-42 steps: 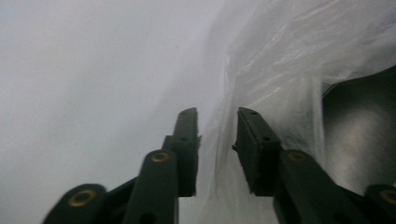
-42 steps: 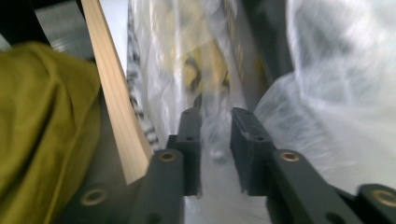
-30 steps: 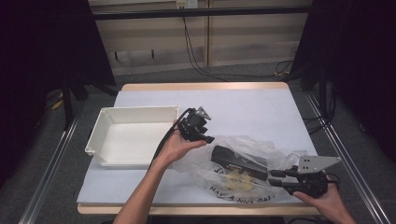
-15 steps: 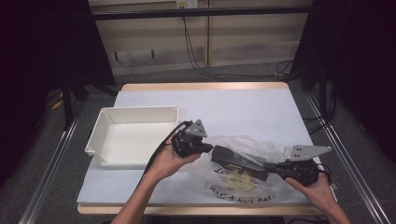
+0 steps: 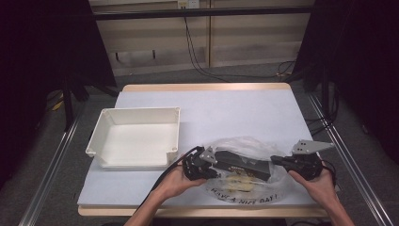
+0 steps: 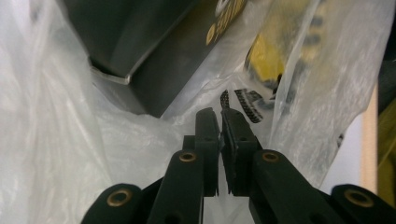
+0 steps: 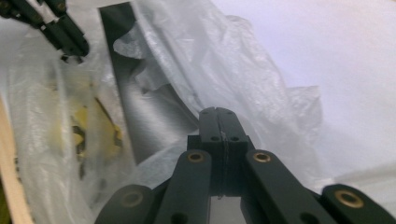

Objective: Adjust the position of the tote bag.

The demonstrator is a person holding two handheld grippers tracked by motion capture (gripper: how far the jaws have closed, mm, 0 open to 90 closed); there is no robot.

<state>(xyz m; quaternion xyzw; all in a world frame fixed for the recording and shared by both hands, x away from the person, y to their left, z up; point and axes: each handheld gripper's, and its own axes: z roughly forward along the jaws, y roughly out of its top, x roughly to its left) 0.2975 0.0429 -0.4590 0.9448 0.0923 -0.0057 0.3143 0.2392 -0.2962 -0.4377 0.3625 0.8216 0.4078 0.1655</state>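
At the table's near edge, the left gripper [image 5: 211, 170] and right gripper [image 5: 277, 161] are pinching opposite sides of the clear plastic bag [image 5: 244, 186], jaws closed on film. Its black box [image 5: 242, 164] is lying inside, apparently not yet taken out; the crumpled plastic is standing in the way. Beyond and to the left, the white tray [image 5: 136, 117] is waiting empty.
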